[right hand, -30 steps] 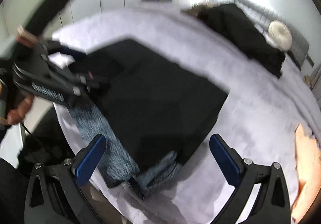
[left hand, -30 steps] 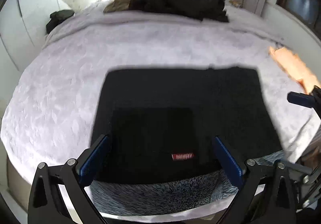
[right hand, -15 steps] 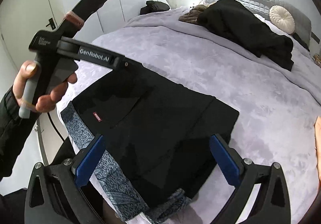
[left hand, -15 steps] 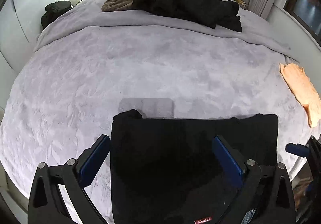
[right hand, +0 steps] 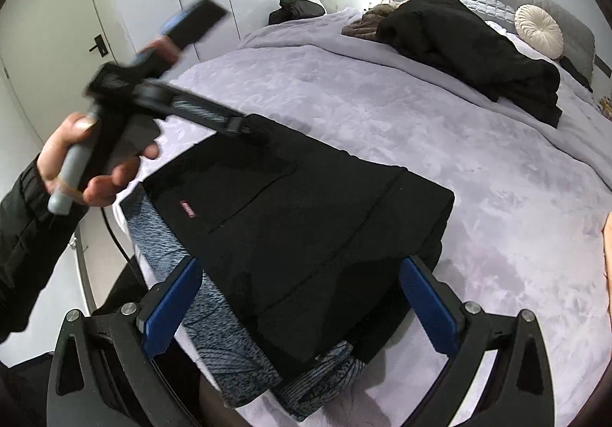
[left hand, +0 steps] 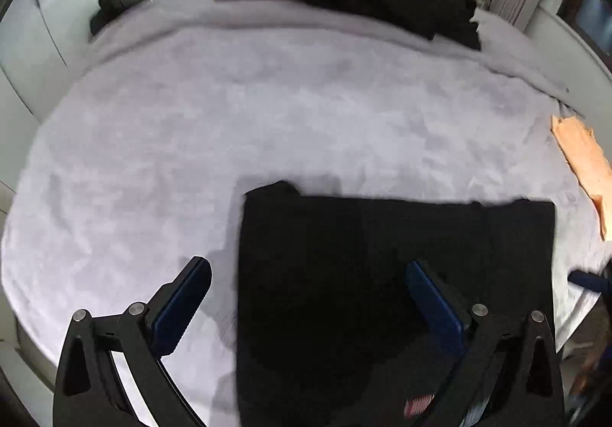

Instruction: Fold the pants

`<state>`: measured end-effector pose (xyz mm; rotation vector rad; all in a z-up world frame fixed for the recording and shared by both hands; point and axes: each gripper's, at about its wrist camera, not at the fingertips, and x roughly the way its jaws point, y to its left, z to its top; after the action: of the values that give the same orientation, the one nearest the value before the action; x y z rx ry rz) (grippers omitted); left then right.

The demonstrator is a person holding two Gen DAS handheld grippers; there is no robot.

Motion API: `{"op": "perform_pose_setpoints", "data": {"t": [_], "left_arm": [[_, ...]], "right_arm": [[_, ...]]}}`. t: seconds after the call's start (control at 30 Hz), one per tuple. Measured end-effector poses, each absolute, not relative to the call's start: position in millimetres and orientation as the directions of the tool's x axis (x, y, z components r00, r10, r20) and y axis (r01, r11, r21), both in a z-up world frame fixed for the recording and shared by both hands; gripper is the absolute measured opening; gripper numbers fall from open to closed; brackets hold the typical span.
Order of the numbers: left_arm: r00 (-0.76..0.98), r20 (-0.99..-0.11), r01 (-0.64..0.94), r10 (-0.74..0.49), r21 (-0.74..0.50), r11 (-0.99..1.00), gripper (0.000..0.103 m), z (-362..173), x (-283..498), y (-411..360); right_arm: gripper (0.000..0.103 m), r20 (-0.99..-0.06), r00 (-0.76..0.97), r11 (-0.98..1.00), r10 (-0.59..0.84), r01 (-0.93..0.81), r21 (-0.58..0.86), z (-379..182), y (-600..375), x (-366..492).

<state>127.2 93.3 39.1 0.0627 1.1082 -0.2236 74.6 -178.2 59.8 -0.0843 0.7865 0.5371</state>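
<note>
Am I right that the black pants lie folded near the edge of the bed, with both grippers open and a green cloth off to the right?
Almost: the cloth is orange, not green, as the left wrist view shows. The black pants do lie folded near the bed edge, and the left gripper and right gripper are open.

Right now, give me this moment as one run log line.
task: fold pants | pants: folded on bed | left gripper: open, above pants | right gripper: open, holding nothing

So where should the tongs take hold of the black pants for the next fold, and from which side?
Probably the far corner of the black pants, coming in low from the right. There the folded layers end in one free edge on the blanket, so both can be pinched together.
</note>
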Motion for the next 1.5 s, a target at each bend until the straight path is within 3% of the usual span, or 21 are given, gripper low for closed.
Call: {"op": "perform_pose_setpoints", "data": {"t": [0.17, 0.3, 0.4, 0.47, 0.73, 0.9, 1.03, 1.2, 1.33, 1.5], "left_arm": [[0.473, -0.870, 0.226, -0.137, -0.030, 0.974, 0.102, 40, 65, 113], [0.416, -0.887, 0.210, -0.199, -0.120, 0.970, 0.103, 12, 43, 124], [0.333, -0.886, 0.145, -0.321, -0.288, 0.946, 0.103, -14, 50, 138], [0.330, -0.872, 0.125, -0.361, -0.339, 0.933, 0.103, -15, 49, 144], [0.366, -0.883, 0.118, -0.293, -0.269, 0.956, 0.103, -10, 40, 135], [0.362, -0.887, 0.106, -0.287, -0.267, 0.958, 0.103, -12, 35, 136], [0.371, -0.894, 0.115, -0.251, -0.224, 0.968, 0.103, -12, 33, 129], [0.369, -0.893, 0.112, -0.258, -0.233, 0.966, 0.103, -13, 33, 131], [0.371, -0.887, 0.102, -0.275, -0.256, 0.961, 0.103, -15, 32, 129], [0.376, -0.886, 0.090, -0.272, -0.257, 0.962, 0.103, -16, 30, 131]], "right_arm": [[0.103, -0.695, 0.540, 0.828, 0.476, -0.541, 0.147, 55, -162, 62], [0.103, -0.725, 0.494, 0.803, 0.480, -0.581, 0.136, 33, -146, 53], [0.103, -0.754, 0.508, 0.819, 0.417, -0.569, 0.070, 16, -138, 55], [0.103, -0.755, 0.511, 0.816, 0.410, -0.576, 0.053, 19, -136, 53], [0.103, -0.658, 0.549, 0.818, 0.516, -0.544, 0.188, 69, -183, 102], [0.103, -0.706, 0.431, 0.810, 0.562, -0.462, 0.362, 33, -198, 163], [0.103, -0.730, 0.439, 0.832, 0.523, -0.448, 0.327, 24, -191, 165], [0.103, -0.657, 0.488, 0.802, 0.575, -0.496, 0.332, 46, -197, 153], [0.103, -0.748, 0.398, 0.818, 0.530, -0.470, 0.330, 17, -194, 180], [0.103, -0.684, 0.394, 0.752, 0.614, -0.555, 0.355, 61, -179, 177]]}}
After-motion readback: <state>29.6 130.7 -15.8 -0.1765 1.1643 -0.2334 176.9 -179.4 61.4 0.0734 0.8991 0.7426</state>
